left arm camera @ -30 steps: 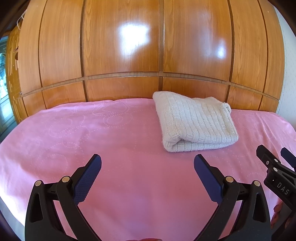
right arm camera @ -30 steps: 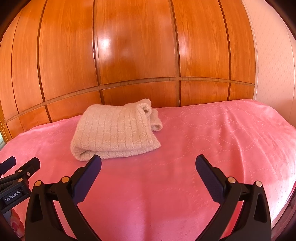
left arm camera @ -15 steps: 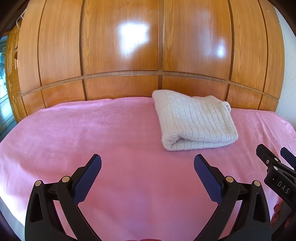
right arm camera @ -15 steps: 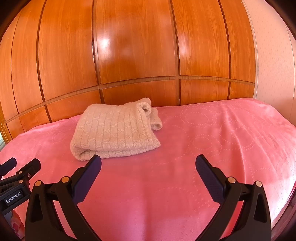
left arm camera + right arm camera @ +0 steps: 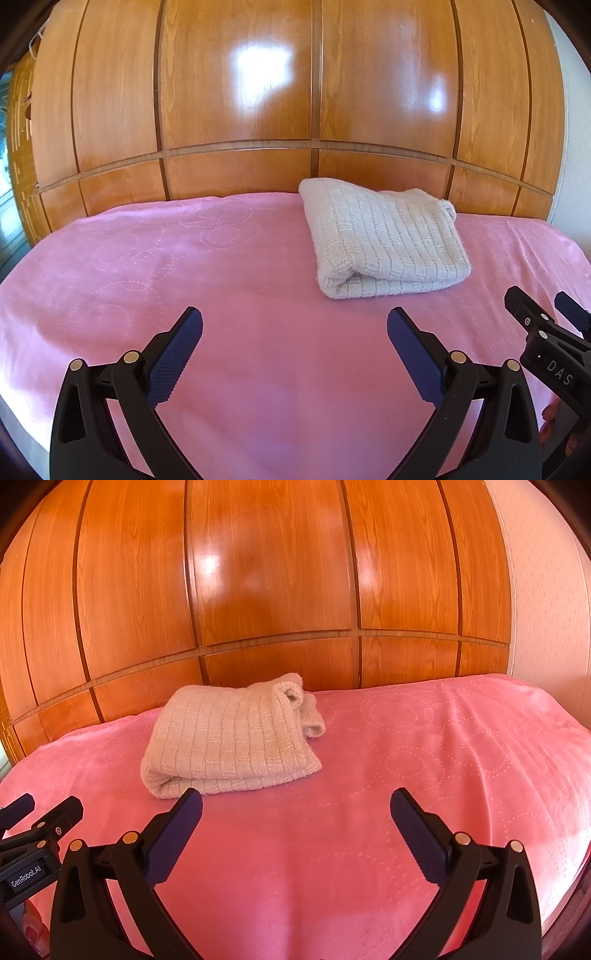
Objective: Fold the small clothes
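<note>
A cream knitted garment [image 5: 384, 240] lies folded into a thick rectangle on the pink bedspread [image 5: 184, 266], near the wooden wall. It also shows in the right wrist view [image 5: 229, 738], with a rolled sleeve end at its right side. My left gripper [image 5: 294, 325] is open and empty, hovering over the spread in front and left of the garment. My right gripper [image 5: 296, 805] is open and empty, in front and right of it. Each gripper appears at the edge of the other's view: the right one [image 5: 546, 314], the left one [image 5: 44, 806].
Glossy wooden panels [image 5: 236, 110] stand right behind the bed. A pale wall [image 5: 546, 609] is at the right. The pink spread [image 5: 461, 757] stretches wide to the left and right of the garment. The bed's front edge lies under the grippers.
Both grippers have drifted very slightly, so the garment sits a touch higher in the views. Jaws stay open. The garment has not moved.
</note>
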The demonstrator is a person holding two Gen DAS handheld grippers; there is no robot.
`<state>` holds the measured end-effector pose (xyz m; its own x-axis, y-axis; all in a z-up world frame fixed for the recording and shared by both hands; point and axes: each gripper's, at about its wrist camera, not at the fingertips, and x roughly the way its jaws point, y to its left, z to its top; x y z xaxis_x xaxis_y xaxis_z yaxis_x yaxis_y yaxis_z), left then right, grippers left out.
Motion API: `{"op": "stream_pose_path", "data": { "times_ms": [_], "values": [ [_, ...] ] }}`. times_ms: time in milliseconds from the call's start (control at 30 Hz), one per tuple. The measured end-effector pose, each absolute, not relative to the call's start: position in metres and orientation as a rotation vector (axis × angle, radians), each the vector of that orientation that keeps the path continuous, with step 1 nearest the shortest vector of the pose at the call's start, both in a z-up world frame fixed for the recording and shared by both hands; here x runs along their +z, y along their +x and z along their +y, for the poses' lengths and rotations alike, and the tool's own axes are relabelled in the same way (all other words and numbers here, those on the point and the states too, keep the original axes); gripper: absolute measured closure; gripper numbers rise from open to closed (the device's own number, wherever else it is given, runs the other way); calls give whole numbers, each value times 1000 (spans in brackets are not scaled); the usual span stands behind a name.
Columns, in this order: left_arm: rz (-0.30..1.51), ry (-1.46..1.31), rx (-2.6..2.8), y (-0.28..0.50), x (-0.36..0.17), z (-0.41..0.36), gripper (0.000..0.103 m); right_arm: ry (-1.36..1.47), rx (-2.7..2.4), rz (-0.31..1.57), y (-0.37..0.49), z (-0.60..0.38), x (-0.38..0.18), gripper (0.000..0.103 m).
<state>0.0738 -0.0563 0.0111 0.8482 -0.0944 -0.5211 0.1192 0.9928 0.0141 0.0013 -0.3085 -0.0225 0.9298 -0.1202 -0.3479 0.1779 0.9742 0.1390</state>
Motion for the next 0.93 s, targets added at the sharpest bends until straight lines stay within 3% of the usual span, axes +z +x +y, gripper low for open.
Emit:
{"op": "stream_pose_path", "data": {
  "times_ms": [700,933],
  "values": [
    [565,46,-119,76,5,-61,4,184,-153,361,5,-312,-27,2],
    [649,52,-76,110,-9,-43,4,212,-182,436,29,-334,-37,2]
  ]
}}
